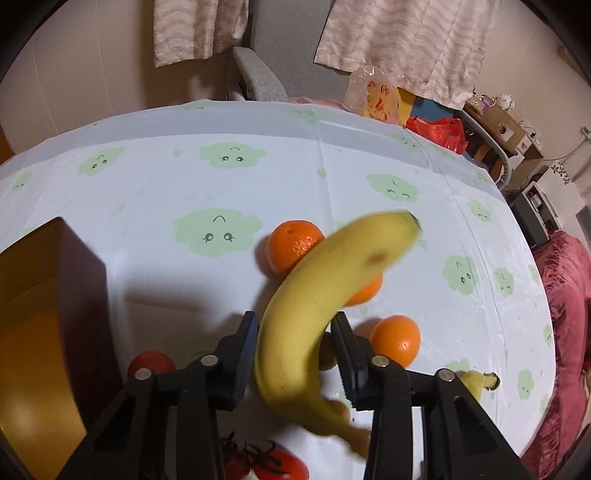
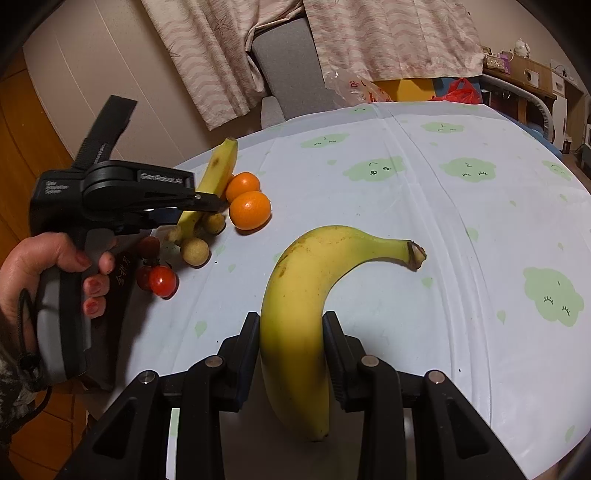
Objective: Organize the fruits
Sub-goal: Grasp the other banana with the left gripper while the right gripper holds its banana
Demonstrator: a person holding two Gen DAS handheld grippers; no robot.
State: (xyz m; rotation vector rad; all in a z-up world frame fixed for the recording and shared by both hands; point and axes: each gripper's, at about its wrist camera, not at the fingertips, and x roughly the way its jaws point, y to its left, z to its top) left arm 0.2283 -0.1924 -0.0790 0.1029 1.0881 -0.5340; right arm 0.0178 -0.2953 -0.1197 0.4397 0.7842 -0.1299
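Two yellow bananas are up off the desk, one in each tool. The left tool has its black fingers clamped on the middle of a curved yellow banana, which hangs a little blurred above three round oranges lying close together on the pale cloth printed with green cloud faces. Small red cherry tomatoes sit on the cloth under that tool, and a brown cardboard box stands at its left.

The right tool grips the second yellow banana across its thick middle, stem end pointing away to the right, over an open stretch of the desk. From this side the person's left hand shows wrapped around the grey handle (red-painted nails on the fingers), with the left tool held over the cluster of fruit: oranges, small tan round fruits and cherry tomatoes just beside them. A grey chair back stands beyond the far edge of the desk, under hanging pink-patterned cloth.
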